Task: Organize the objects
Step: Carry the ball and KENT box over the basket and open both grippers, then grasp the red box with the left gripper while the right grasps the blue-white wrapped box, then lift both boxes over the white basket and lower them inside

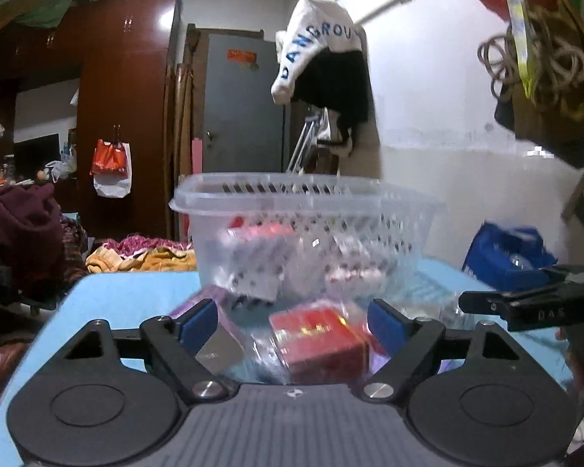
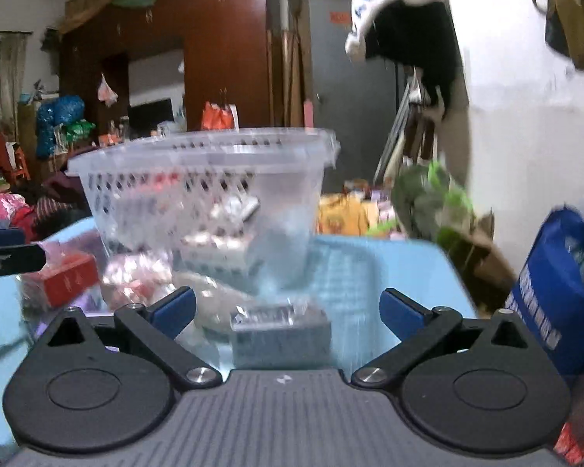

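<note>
A clear plastic basket with a perforated wall stands on the light blue table; it holds several small packets and also shows in the right wrist view. My left gripper is open, its jaws on either side of a red box in a clear bag lying in front of the basket. My right gripper is open around a grey packet in clear wrap on the table. The red box also shows at the left of the right wrist view, beside the left gripper's finger.
A blue bag stands at the table's right edge; it also shows in the left wrist view. Beyond the table are piled clothes, a brown wardrobe and a grey door. Garments hang on the white wall.
</note>
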Action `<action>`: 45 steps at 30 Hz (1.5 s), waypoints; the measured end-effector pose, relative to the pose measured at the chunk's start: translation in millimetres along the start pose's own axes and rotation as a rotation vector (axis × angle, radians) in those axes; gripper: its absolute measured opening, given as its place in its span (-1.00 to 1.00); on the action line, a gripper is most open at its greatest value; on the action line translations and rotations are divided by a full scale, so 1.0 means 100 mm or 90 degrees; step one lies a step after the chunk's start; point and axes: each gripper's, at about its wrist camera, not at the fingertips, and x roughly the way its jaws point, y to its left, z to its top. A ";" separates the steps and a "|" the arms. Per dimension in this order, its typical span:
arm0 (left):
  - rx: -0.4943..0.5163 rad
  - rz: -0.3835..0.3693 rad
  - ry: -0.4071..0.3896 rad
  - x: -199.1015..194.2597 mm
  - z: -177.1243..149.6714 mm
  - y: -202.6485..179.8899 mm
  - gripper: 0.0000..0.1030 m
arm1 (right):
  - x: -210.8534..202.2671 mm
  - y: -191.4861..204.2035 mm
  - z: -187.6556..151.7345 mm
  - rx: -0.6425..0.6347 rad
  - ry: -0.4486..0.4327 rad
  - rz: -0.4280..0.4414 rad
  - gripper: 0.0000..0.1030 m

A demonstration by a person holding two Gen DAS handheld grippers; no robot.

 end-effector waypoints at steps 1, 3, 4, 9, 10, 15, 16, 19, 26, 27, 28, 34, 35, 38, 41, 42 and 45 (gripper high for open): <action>0.003 0.003 0.006 0.03 0.00 -0.01 0.69 | 0.03 -0.01 0.00 0.004 0.012 0.001 1.00; 0.000 0.000 0.017 0.07 -0.02 0.00 0.69 | 0.10 0.00 -0.01 0.007 0.030 0.000 0.99; -0.005 -0.007 0.018 0.08 -0.02 0.01 0.69 | 0.10 -0.01 -0.01 0.011 0.036 0.004 0.98; 0.001 0.007 0.036 0.14 -0.08 -0.04 0.69 | 0.09 -0.05 -0.10 0.023 0.086 0.030 0.96; 0.004 0.006 0.041 0.16 -0.09 -0.04 0.69 | 0.13 -0.07 -0.10 0.024 0.101 0.035 0.94; 0.003 0.009 0.048 0.17 -0.09 -0.05 0.67 | 0.16 -0.11 -0.15 0.037 0.124 0.049 0.39; 0.001 0.010 0.052 0.19 -0.09 -0.05 0.55 | 0.14 -0.11 -0.17 0.042 0.120 0.053 0.38; -0.016 0.001 0.054 0.20 -0.10 -0.01 0.22 | 0.05 -0.11 -0.21 0.042 0.093 0.054 0.38; -0.003 -0.014 -0.033 -0.01 -0.15 -0.03 0.21 | -0.19 -0.16 -0.26 0.066 0.001 0.084 0.37; 0.001 -0.015 -0.037 -0.01 -0.15 -0.04 0.21 | -0.21 -0.18 -0.26 0.073 -0.011 0.090 0.37; 0.001 -0.016 -0.036 -0.01 -0.15 -0.04 0.21 | -0.24 -0.21 -0.27 0.081 -0.022 0.099 0.37; -0.007 -0.024 -0.032 0.00 -0.14 -0.03 0.21 | -0.33 -0.23 -0.28 0.095 -0.069 0.104 0.37; -0.005 -0.024 -0.037 -0.02 -0.15 -0.03 0.21 | -0.35 -0.22 -0.29 0.091 -0.078 0.103 0.37; -0.006 -0.026 -0.047 -0.03 -0.15 -0.03 0.21 | -0.41 -0.19 -0.30 0.078 -0.108 0.102 0.37; -0.003 -0.029 -0.064 -0.07 -0.16 -0.03 0.21 | -0.50 -0.17 -0.33 0.067 -0.156 0.109 0.37; -0.002 -0.033 -0.074 -0.10 -0.16 -0.03 0.21 | -0.54 -0.17 -0.34 0.064 -0.173 0.113 0.37; -0.015 -0.050 -0.121 -0.21 -0.17 0.00 0.20 | -0.61 -0.14 -0.34 0.062 -0.213 0.119 0.37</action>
